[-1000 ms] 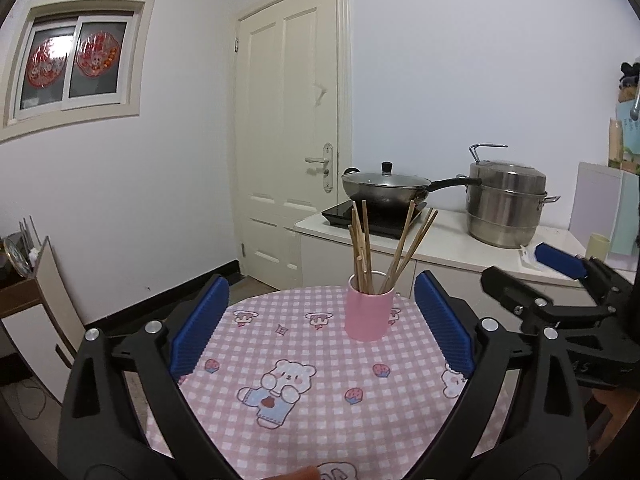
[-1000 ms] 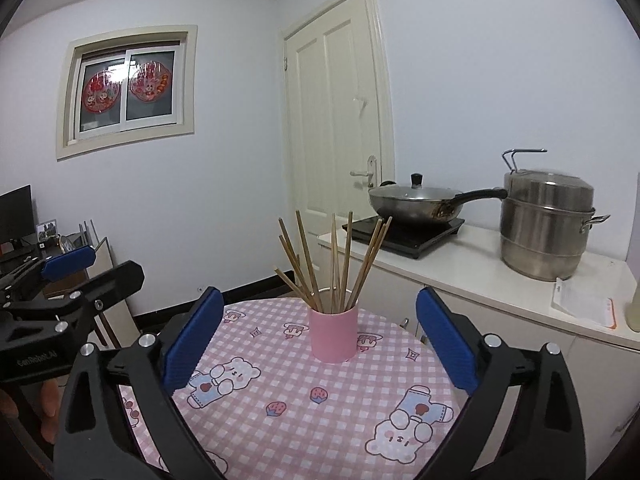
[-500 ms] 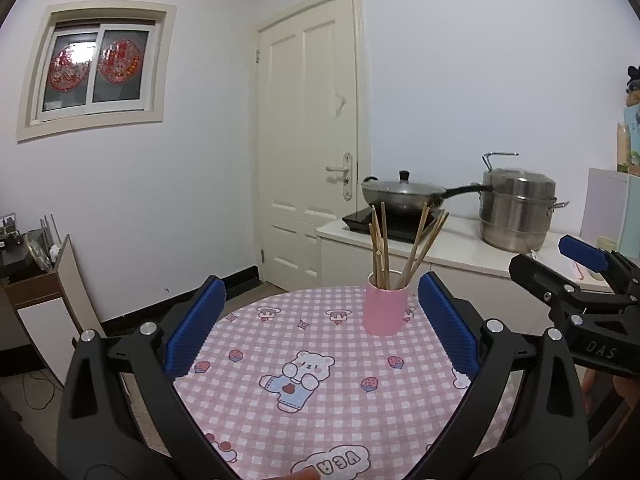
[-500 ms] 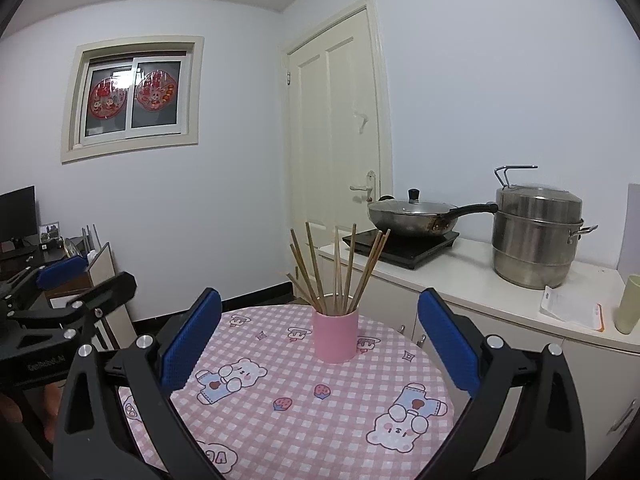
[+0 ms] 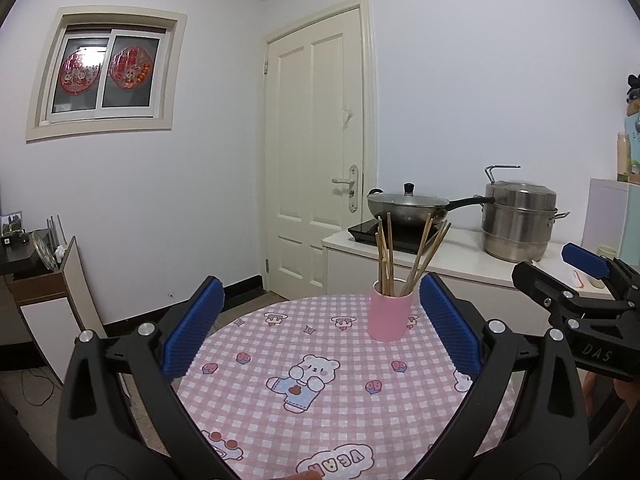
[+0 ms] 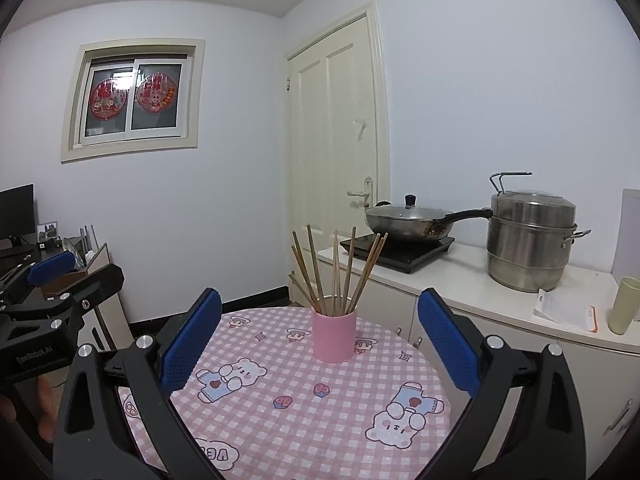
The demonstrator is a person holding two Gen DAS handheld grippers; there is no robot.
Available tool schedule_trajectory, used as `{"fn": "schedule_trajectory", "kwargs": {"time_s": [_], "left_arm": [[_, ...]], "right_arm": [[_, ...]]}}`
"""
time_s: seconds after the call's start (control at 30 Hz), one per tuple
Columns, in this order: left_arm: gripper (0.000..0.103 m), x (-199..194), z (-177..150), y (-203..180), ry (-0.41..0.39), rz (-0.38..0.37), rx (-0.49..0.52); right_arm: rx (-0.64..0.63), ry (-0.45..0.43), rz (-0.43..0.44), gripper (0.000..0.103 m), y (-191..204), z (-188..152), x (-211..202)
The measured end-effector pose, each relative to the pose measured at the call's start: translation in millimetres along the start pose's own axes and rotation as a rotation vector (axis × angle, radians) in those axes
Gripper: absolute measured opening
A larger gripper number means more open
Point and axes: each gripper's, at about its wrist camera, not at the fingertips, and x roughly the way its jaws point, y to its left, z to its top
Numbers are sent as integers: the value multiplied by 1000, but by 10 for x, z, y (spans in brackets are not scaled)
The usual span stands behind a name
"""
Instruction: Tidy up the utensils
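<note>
A pink cup (image 5: 390, 316) (image 6: 334, 336) stands upright on the round table with the pink checked cloth (image 5: 320, 408) (image 6: 296, 412). Several wooden chopsticks (image 5: 404, 256) (image 6: 340, 272) stand in it, fanned out. My left gripper (image 5: 320, 332) is open and empty, held above the near side of the table, the cup just inside its right finger. My right gripper (image 6: 320, 340) is open and empty, with the cup between its fingers but farther off. The right gripper also shows at the right edge of the left wrist view (image 5: 580, 280).
A white counter (image 6: 480, 280) behind the table carries an induction hob with a lidded wok (image 6: 412, 222), a steel steamer pot (image 6: 528, 240), a paper and a pale cup (image 6: 622, 304). A cream door (image 5: 320, 160) is behind. A low cabinet (image 5: 44, 292) stands at the left.
Both grippers have pulled back and risen from the table. The cup with chopsticks looks smaller and farther. Both stay open.
</note>
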Motion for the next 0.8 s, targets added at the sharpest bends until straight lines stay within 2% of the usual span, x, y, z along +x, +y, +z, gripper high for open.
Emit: {"fn": "schedule_trajectory", "kwargs": {"time_s": [0.3, 0.8], "left_arm": [[97, -100, -3, 24, -53, -6, -10], [97, -111, -19, 1, -81, 5, 16]], "right_arm": [[-4, -37, -18, 95, 15, 2, -76], [-11, -50, -33, 95, 70, -6, -73]]}}
